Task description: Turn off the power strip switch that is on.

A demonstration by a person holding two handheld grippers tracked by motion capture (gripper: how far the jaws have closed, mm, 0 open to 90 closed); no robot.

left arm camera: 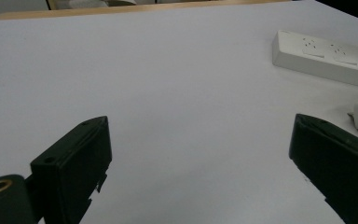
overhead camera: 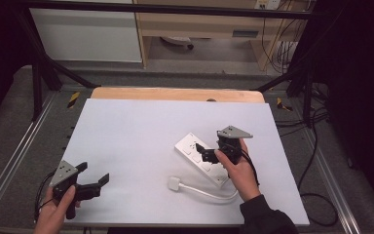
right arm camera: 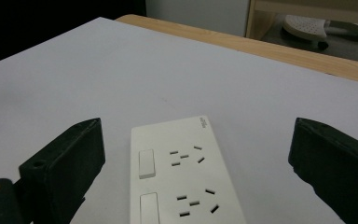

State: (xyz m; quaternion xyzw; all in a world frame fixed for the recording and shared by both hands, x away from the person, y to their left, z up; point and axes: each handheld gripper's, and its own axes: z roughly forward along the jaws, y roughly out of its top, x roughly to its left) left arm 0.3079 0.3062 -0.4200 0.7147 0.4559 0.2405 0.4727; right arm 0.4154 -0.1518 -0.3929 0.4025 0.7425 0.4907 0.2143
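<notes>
A white-topped table [overhead camera: 126,146] stands inside a black metal frame [overhead camera: 44,68]. Grey floor [overhead camera: 214,51] and wooden furniture [overhead camera: 199,24] lie beyond.

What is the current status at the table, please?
Left gripper open, near table's front-left corner, holding nothing. Right gripper open over the white power strip, fingers not closed on it. Plug and cord lie just in front.

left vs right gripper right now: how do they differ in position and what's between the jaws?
The left black two-jaw gripper sits at the near-left edge of the white table top, with bare surface between its jaws. The right black two-jaw gripper is over the white rectangular power strip, which lies between its jaws in the right gripper view; contact is unclear. The strip's white plug lies nearer the left gripper. Both are open and hand-held.
</notes>
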